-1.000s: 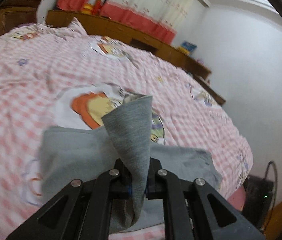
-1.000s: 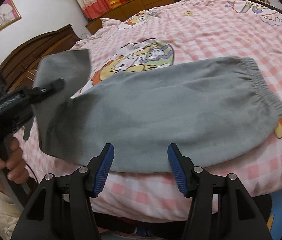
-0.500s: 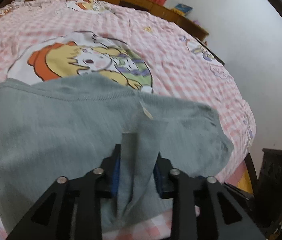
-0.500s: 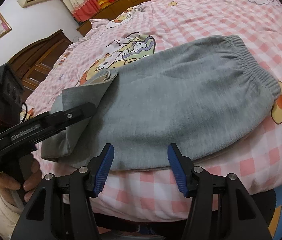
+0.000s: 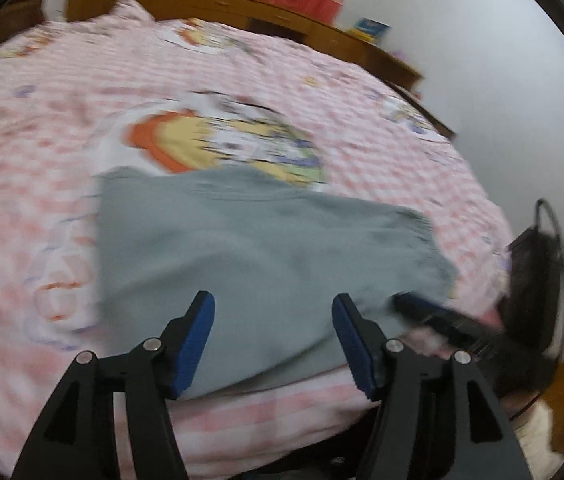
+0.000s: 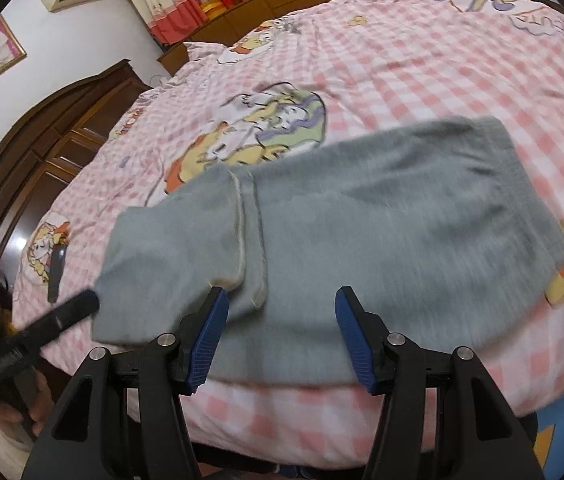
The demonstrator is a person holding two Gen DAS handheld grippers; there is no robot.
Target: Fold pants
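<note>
My grey pants (image 6: 361, 232) lie folded flat near bed (image 6: 441, 60) front edge, leg hems doubled over. My left gripper (image 5: 272, 340) opening, empty; right gripper (image 6: 282, 336) parted, empty.

Soft even indoor light; strong motion blur; fisheye-warped, vignetted edges.

The left wrist view is smeared by motion: the cartoon print (image 5: 222, 144) beyond the grey pants (image 5: 258, 264) is unreadable. A dark device (image 5: 529, 256) right of the pants is cut by the frame edge. In the right wrist view, the pants' near edge hides behind 2 blue pads (image 6: 210, 340).
</note>
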